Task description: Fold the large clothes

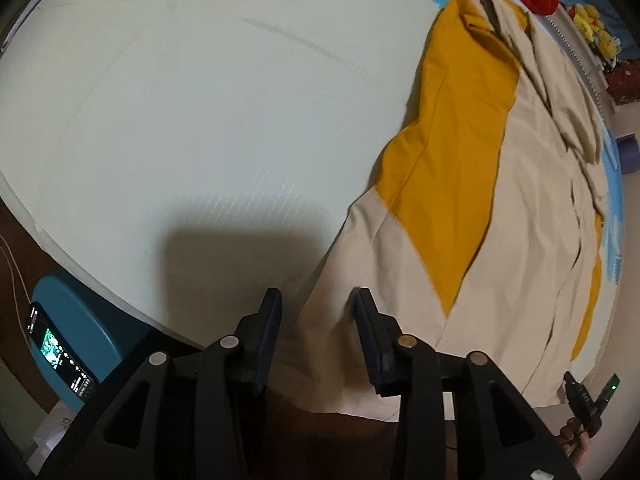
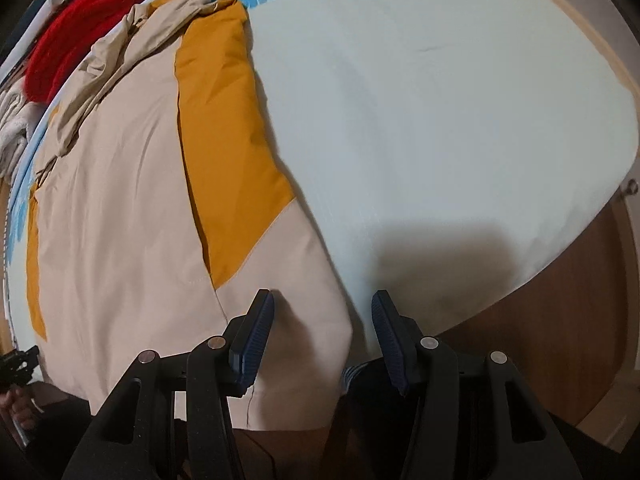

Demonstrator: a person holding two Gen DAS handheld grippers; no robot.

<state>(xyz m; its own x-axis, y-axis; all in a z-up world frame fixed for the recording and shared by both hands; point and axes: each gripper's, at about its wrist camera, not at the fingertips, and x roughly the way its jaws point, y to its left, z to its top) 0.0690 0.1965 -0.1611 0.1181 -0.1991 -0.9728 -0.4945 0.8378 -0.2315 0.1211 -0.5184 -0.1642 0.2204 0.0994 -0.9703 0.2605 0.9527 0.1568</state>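
A large beige jacket (image 1: 500, 280) with mustard-yellow panels (image 1: 452, 152) lies spread flat on a bed with a pale green sheet (image 1: 180, 100). My left gripper (image 1: 317, 300) points down over the jacket's near left hem corner. It is open, with beige cloth lying below the gap and its pads clear of the fabric. My right gripper (image 2: 323, 297) is open wider over the jacket (image 2: 120, 220) at its near right hem corner, by a yellow panel (image 2: 224, 140). Neither holds anything. The right gripper (image 1: 586, 398) also shows, in a hand, at the left wrist view's lower right edge.
A red knitted item (image 2: 80, 20) and crumpled pale cloth (image 2: 12, 132) lie past the jacket's collar. Yellow soft toys (image 1: 592, 28) sit beyond the bed. A lit phone (image 1: 56, 354) rests on a teal stool (image 1: 84, 312) beside the bed. The wooden floor (image 2: 568, 332) shows past the sheet (image 2: 440, 120).
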